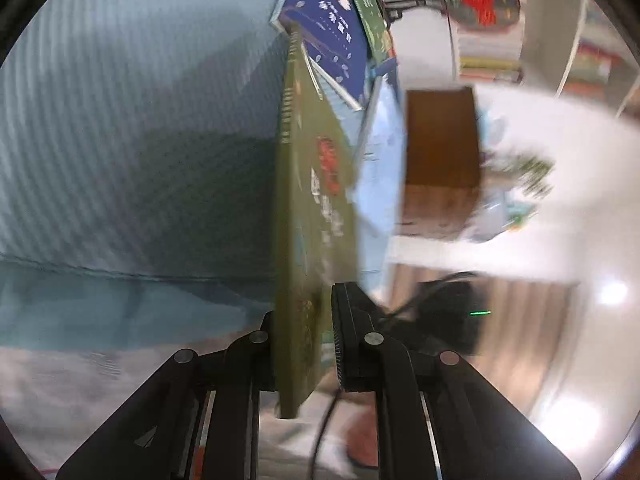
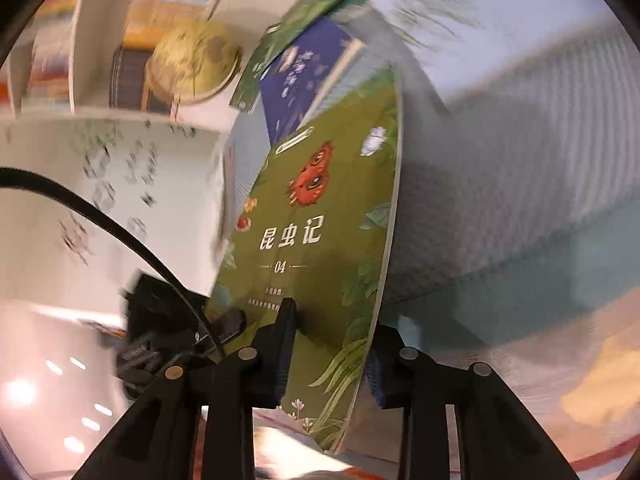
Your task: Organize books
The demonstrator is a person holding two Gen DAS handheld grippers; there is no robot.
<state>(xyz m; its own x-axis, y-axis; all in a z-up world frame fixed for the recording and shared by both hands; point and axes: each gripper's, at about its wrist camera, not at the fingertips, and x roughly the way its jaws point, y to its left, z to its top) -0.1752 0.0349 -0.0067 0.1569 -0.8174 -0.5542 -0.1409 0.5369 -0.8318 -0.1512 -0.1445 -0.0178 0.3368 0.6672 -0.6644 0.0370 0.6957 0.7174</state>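
Observation:
A green book (image 1: 308,208) with a red insect and white characters on its cover stands nearly edge-on in the left wrist view. My left gripper (image 1: 306,312) is shut on its lower end, one finger on each face. In the right wrist view the same green book (image 2: 320,216) shows its cover. My right gripper (image 2: 334,324) is shut on its bottom part, one pad on the cover and the other behind the page edge. A dark blue book (image 2: 304,76) and another green book (image 2: 288,32) lie beyond it, also seen as the dark blue book (image 1: 332,40).
A blue-grey ribbed fabric surface (image 1: 120,120) lies under and beside the books. A white shelf unit (image 2: 92,40) holds rows of books and a yellow globe (image 2: 192,60). A brown box (image 1: 440,136) stands on the floor. A black cable (image 2: 100,216) crosses the right wrist view.

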